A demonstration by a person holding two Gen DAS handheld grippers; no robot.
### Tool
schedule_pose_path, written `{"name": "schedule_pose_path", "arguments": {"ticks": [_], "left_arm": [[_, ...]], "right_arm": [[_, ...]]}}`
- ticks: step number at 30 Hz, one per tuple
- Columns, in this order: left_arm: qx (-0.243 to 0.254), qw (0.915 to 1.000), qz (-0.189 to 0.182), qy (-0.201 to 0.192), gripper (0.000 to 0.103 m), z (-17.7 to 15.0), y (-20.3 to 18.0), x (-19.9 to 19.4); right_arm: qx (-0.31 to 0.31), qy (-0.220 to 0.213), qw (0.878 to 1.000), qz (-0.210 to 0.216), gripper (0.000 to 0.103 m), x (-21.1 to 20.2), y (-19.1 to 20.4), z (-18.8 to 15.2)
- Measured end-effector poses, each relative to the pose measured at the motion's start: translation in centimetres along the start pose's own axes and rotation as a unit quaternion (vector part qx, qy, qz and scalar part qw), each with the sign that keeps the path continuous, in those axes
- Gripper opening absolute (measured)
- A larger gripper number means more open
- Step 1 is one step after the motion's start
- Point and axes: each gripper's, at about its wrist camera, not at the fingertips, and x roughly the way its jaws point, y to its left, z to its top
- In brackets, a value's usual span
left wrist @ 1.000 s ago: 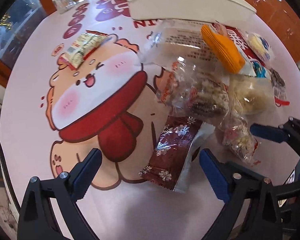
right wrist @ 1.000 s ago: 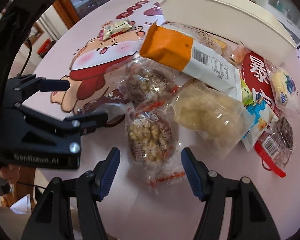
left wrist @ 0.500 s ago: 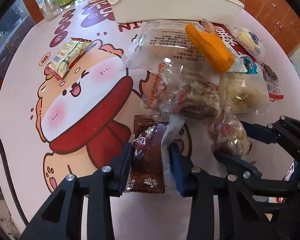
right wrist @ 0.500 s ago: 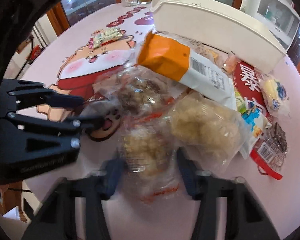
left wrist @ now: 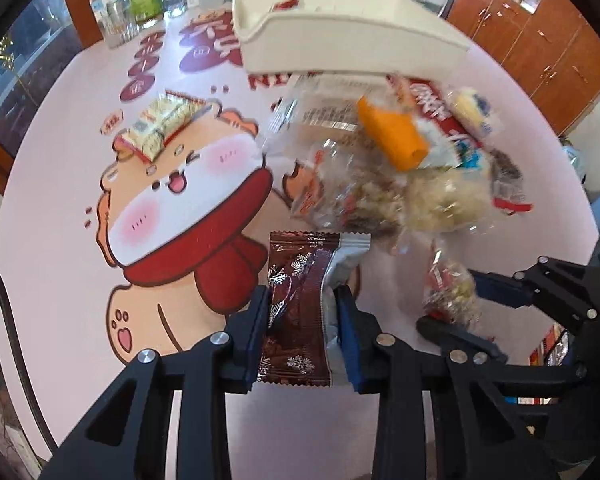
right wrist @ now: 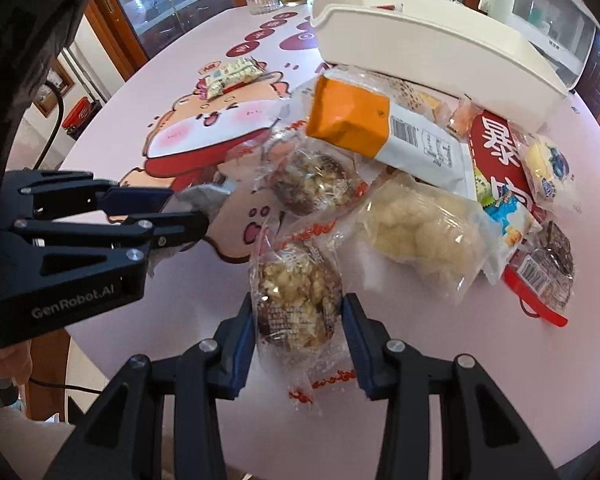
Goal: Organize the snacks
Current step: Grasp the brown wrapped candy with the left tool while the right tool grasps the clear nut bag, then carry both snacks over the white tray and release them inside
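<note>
My left gripper (left wrist: pixel 302 328) is shut on a dark brown snowflake-print snack packet (left wrist: pixel 300 304) and holds it a little above the table. My right gripper (right wrist: pixel 298 320) is shut on a clear packet of popcorn-like snack (right wrist: pixel 296 292); it also shows in the left wrist view (left wrist: pixel 452 292). A heap of snack packets lies behind: an orange-and-white pack (right wrist: pixel 380 136), a pale puffed snack bag (right wrist: pixel 424 228), another clear nut-cake packet (right wrist: pixel 312 180). A white bin (right wrist: pixel 432 48) stands at the back.
A green-yellow snack packet (left wrist: pixel 160 128) lies apart on the cartoon-dog tablecloth (left wrist: pixel 160 208) at the left. Jars and bottles (left wrist: pixel 140 4) stand at the table's far edge. Wooden cabinets (left wrist: pixel 540 40) are at the right.
Both grippers went from open to shut: the left on the brown packet, the right on the popcorn packet. Both packets now sit lifted off the table.
</note>
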Motion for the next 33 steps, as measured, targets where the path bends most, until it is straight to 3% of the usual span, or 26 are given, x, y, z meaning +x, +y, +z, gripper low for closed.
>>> {"name": "schedule_pose_path", "arguments": {"ticks": [6, 18, 26, 33], "left_arm": [[0.002, 0.9994, -0.02, -0.028, 0.031, 1.0, -0.7, -3.4], [0.025, 0.9956, -0.012, -0.089, 0.032, 4.4, -1.3, -8.8], [0.025, 0.9879, -0.004, -0.153, 0.032, 10.9, -1.6, -13.1], [0.01, 0.9809, 0.022, -0.193, 0.033, 19.4, -2.4, -16.8]], "right_arm": [[0.009, -0.033, 0.999, -0.009, 0.042, -3.4, 0.4, 0.8], [0.05, -0.108, 0.992, -0.03, 0.042, -10.9, -0.6, 4.3], [0.06, -0.15, 0.986, -0.048, 0.042, -17.1, -3.5, 9.4], [0.061, -0.182, 0.98, -0.055, 0.042, -22.3, -8.9, 16.6]]}}
